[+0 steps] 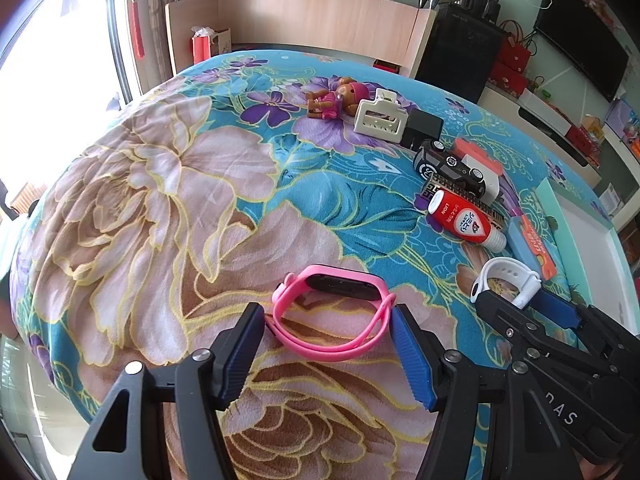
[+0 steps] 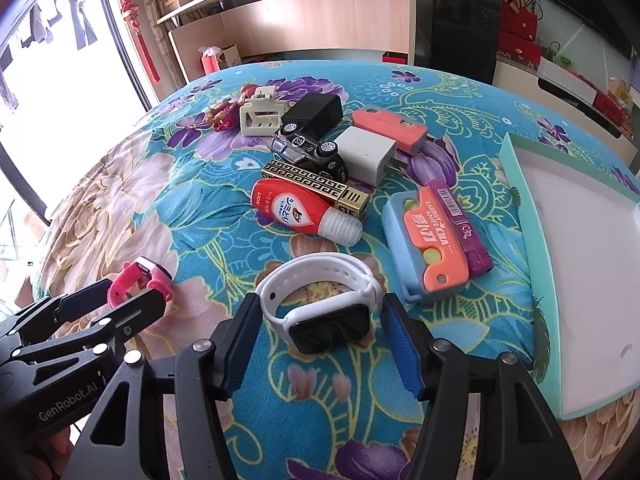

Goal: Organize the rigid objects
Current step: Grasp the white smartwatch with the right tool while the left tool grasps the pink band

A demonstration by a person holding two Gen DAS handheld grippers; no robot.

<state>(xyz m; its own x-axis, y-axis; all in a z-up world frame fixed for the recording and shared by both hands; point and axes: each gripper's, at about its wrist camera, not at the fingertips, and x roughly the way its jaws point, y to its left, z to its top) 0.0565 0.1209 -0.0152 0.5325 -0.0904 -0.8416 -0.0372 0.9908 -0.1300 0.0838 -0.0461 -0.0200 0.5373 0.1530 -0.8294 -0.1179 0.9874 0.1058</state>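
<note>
A pink watch (image 1: 328, 312) lies on the flowered blanket (image 1: 160, 200), its screen facing away from me. My left gripper (image 1: 328, 312) straddles its band, and both blue pads (image 1: 412, 356) touch the band's sides. A white watch (image 2: 320, 300) lies nearer the pile, dark screen towards me. My right gripper (image 2: 320, 304) is shut on it, one pad against each side of the strap. In the left wrist view the right gripper (image 1: 516, 300) shows at the right, the white watch (image 1: 504, 276) at its tips. The left gripper (image 2: 136, 292) appears at the left of the right wrist view.
Several small things lie behind the watches: a red tube (image 2: 288, 208), a gold patterned lighter (image 2: 316, 184), a black toy car (image 2: 308, 148), a white charger (image 2: 366, 152), a cream hair claw (image 2: 260, 118) and a blue-orange knife pack (image 2: 428, 240). A teal-rimmed white tray (image 2: 516, 184) lies right.
</note>
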